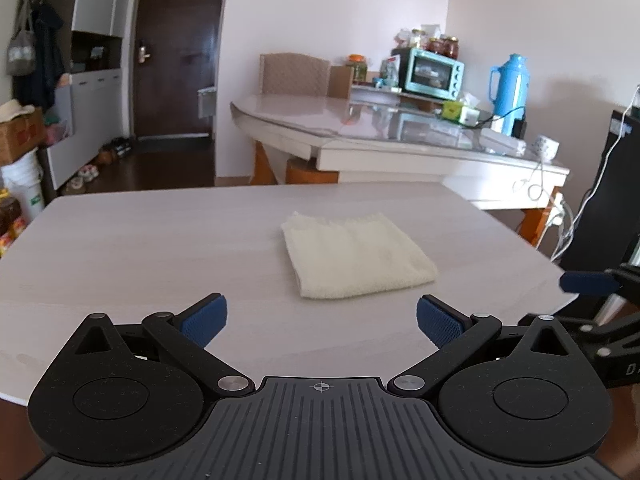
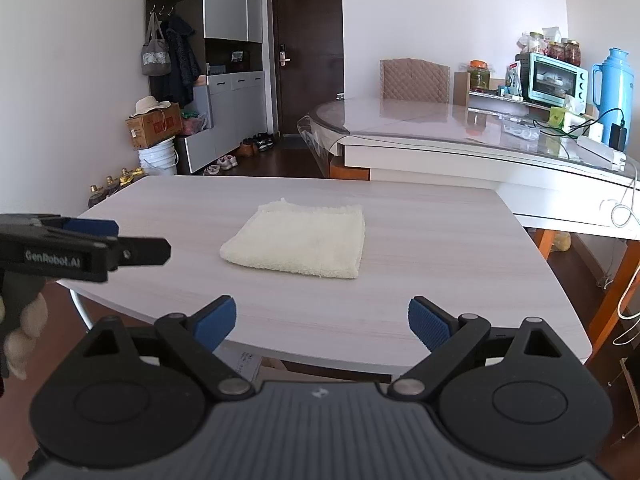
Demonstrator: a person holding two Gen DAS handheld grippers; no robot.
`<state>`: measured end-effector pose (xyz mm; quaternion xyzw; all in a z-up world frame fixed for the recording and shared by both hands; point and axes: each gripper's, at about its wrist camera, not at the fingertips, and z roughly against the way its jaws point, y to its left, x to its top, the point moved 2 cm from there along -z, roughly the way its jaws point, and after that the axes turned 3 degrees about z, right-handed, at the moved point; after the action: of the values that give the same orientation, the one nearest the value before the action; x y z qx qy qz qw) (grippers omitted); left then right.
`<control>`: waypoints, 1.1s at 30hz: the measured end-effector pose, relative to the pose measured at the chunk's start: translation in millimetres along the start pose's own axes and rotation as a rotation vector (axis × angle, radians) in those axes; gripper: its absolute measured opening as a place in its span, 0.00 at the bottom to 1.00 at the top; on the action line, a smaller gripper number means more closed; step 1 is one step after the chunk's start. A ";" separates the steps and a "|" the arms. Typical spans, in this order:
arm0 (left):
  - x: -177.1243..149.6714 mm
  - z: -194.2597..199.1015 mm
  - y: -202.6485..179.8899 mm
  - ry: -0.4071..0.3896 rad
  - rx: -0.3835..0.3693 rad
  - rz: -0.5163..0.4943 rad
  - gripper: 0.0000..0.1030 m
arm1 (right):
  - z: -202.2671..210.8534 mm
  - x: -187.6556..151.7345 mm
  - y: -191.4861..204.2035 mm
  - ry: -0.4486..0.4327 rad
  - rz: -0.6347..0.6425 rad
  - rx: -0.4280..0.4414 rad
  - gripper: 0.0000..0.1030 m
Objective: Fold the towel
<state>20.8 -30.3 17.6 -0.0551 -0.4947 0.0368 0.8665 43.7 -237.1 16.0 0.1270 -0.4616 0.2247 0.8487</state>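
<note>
A cream towel [image 1: 354,257] lies folded into a small rectangle on the pale wood-grain table [image 1: 140,248]. It also shows in the right wrist view [image 2: 298,243]. My left gripper [image 1: 322,320] is open and empty, held just short of the towel's near edge. My right gripper [image 2: 322,322] is open and empty, back near the table's [image 2: 440,248] front edge. The right gripper's finger shows at the right edge of the left wrist view [image 1: 590,282]. The left gripper shows at the left of the right wrist view [image 2: 92,244].
A glass-topped dining table [image 1: 360,120] stands behind, carrying a teal toaster oven [image 1: 434,72], a blue thermos [image 1: 510,88], jars and cables. A padded chair [image 1: 294,74] stands behind it. A black cabinet [image 1: 616,184] stands at right. Boxes and a bucket [image 2: 158,156] stand at far left.
</note>
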 end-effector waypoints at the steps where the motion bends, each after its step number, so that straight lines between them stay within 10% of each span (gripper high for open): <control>1: -0.9 -0.7 0.3 -0.001 0.003 0.000 1.00 | -1.0 -0.1 0.8 0.002 0.003 0.000 0.92; 33: -3.6 -5.4 -3.8 0.006 0.015 -0.003 1.00 | -1.8 1.1 4.2 -0.003 0.004 -0.006 0.92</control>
<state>23.7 -34.7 12.3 -0.0479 -0.4919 0.0389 0.8684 43.4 -232.4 15.9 0.1240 -0.4638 0.2250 0.8479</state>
